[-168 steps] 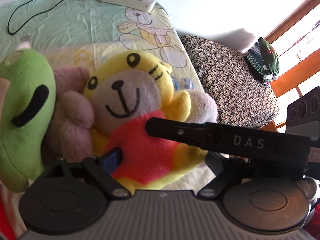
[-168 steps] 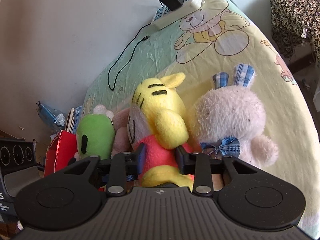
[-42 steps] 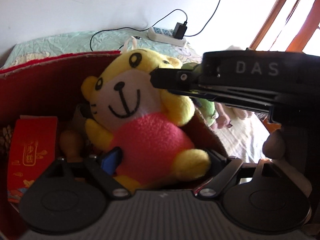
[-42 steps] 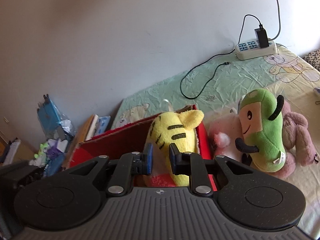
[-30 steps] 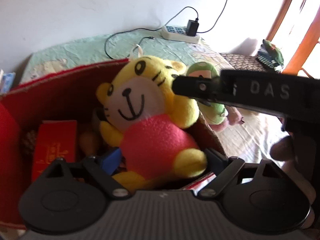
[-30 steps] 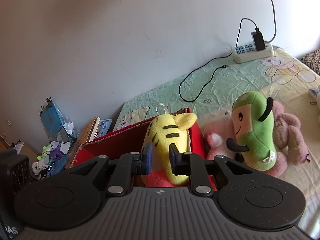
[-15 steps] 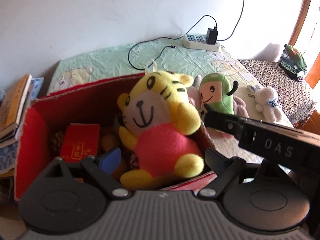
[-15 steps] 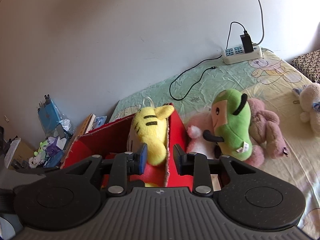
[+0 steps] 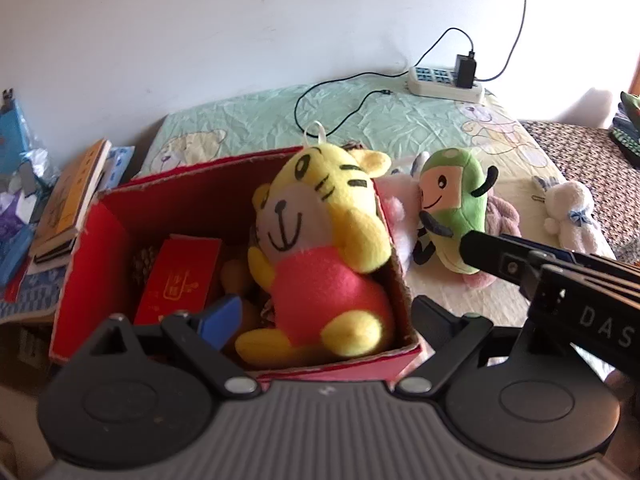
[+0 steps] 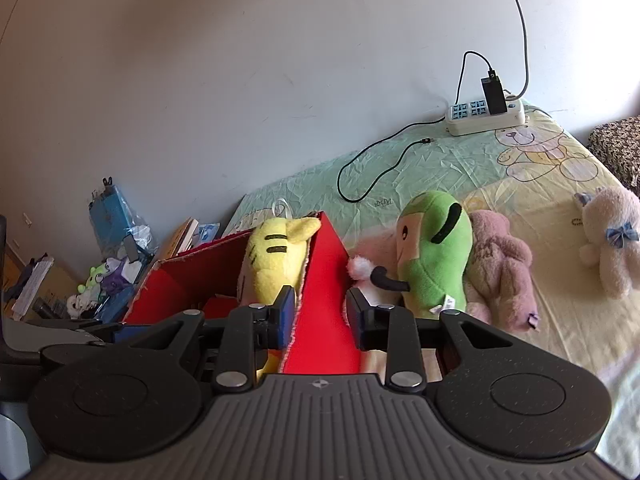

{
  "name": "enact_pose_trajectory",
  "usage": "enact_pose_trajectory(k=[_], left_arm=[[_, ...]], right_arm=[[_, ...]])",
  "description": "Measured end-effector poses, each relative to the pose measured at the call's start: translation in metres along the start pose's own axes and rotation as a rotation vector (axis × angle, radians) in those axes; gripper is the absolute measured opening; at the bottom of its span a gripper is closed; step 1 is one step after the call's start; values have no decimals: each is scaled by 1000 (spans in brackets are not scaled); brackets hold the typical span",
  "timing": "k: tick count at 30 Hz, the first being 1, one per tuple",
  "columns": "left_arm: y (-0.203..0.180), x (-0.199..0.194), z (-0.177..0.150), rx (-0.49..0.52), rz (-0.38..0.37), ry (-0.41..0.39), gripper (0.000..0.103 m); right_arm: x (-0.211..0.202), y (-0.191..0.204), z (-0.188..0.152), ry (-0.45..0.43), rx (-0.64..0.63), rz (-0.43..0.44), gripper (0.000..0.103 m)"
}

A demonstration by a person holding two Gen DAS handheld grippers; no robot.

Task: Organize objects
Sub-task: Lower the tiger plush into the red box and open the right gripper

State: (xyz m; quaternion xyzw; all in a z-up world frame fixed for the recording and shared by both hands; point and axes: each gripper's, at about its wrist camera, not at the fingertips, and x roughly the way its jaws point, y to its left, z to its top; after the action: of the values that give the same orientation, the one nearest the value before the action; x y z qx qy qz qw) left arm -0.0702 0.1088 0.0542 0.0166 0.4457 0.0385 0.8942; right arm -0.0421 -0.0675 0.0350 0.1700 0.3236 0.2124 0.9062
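A bed (image 9: 400,120) with a pale green and yellow sheet printed with cartoon bears fills most of both views, set against a plain white wall. At its near edge stands my open red cardboard box (image 9: 96,240), seen in the right wrist view as a red wall (image 10: 320,300) between the tongs. Inside the box, leaning against its right-hand wall, sits the yellow tiger plush (image 9: 320,240) in a pink-red shirt, face up and smiling; its striped head (image 10: 276,256) pokes above the rim. Beside it in the box lies a red packet (image 9: 180,280) with gold print.

On the sheet just outside the box stands a green plush (image 9: 456,208) with black arms, pressed against a mauve plush (image 10: 500,272) behind it. Well apart to the right lies a small cream rabbit plush (image 9: 572,212) with a blue bow. A white power strip (image 9: 444,82) with a black charger rests near the wall.

My left tongs (image 9: 324,320) stand wide apart around the near end of the box, touching nothing I can see. My right tongs (image 10: 320,312) have just been opening; they are now apart, straddling the box wall with nothing clamped. They also show from the side in the left wrist view (image 9: 480,252)
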Motion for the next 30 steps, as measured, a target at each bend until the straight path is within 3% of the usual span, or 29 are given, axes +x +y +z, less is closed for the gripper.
enact_pose_trajectory(k=[19, 30], left_arm=[[-52, 0, 6, -57, 149, 23, 93], [-86, 4, 15, -30, 154, 17, 92]], right_arm=[[-11, -52, 14, 49, -13, 35, 31], [-18, -87, 17, 69, 26, 20, 31]])
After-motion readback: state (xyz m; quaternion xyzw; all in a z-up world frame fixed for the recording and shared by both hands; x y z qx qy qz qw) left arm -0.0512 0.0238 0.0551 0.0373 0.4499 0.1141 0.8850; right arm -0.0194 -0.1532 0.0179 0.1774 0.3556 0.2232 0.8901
